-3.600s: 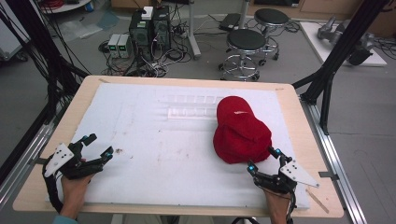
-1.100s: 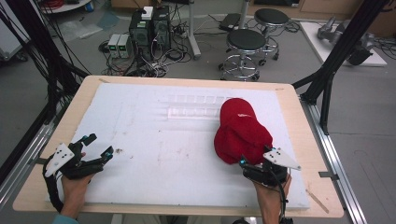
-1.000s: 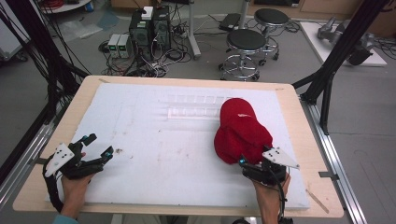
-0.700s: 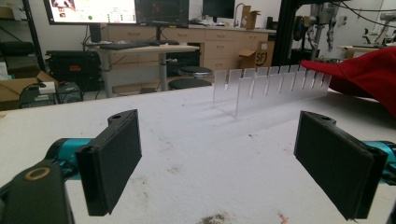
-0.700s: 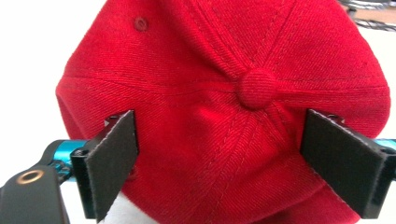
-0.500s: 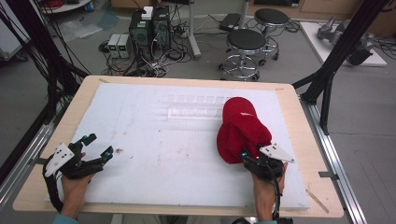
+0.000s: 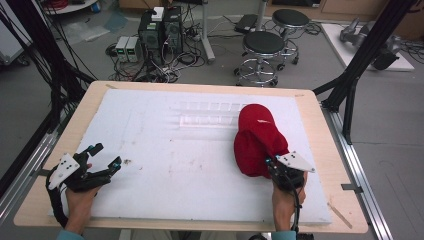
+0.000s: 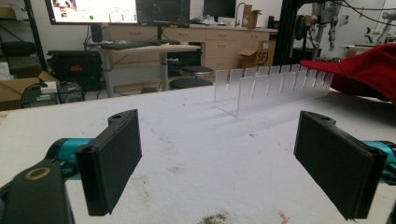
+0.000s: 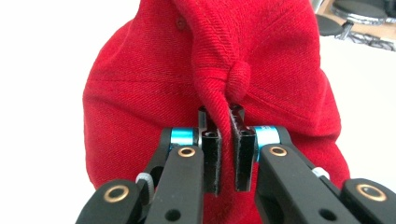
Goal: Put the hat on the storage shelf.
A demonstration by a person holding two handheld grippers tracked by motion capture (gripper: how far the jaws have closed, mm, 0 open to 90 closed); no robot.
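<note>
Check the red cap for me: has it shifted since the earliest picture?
Yes. The red cap has narrowed and its near edge has bunched toward the right tongs, which have just been closing on a fold of it; the clear rack stays put.

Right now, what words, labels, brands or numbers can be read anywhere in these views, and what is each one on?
"SF": on the cardboard box by the far cabinets, left gripper view; faint, my best reading.
Monitor text: too small and blurred to read.
White mark on the red cap: a small logo shape, no letters legible.
Right gripper, its jaws pinching the cap fabric: no lettering.
</note>
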